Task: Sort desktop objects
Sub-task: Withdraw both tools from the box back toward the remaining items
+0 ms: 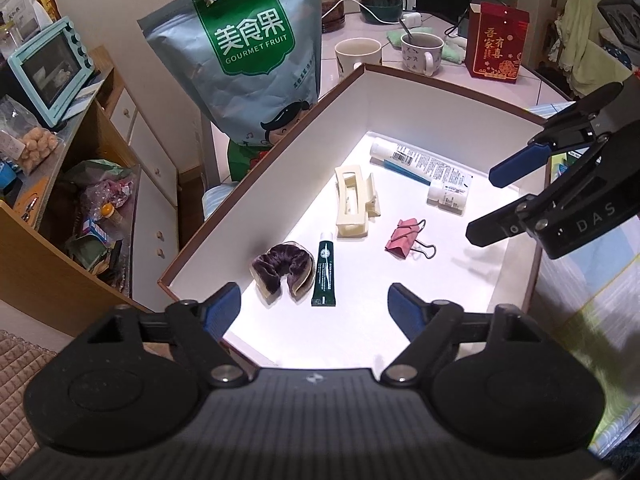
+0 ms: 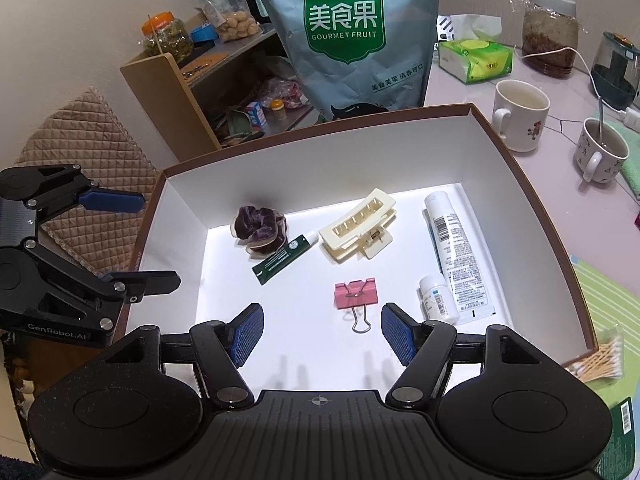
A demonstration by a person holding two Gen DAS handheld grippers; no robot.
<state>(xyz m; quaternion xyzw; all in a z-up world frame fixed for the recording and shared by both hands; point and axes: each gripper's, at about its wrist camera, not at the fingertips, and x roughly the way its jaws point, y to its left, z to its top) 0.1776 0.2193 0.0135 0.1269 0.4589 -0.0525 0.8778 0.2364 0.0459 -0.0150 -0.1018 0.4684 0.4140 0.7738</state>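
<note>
hovering over the box [image 2: 520,168], both claws (left [image 1: 316,308], right [image 2: 322,330]) spread wide, grasping nothing.

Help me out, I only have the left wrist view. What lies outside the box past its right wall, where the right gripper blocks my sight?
Observer: A bundle of cotton swabs lies on the table just outside the right wall of the box.
Operator: Is anything hidden behind the snack bag?
Observer: A green tissue pack sits on the table to the right of the snack bag.
Operator: What is the right gripper lined up with?
Observer: The right gripper is open. The pink binder clip lies just ahead of it, slightly right of centre and untouched.
</note>
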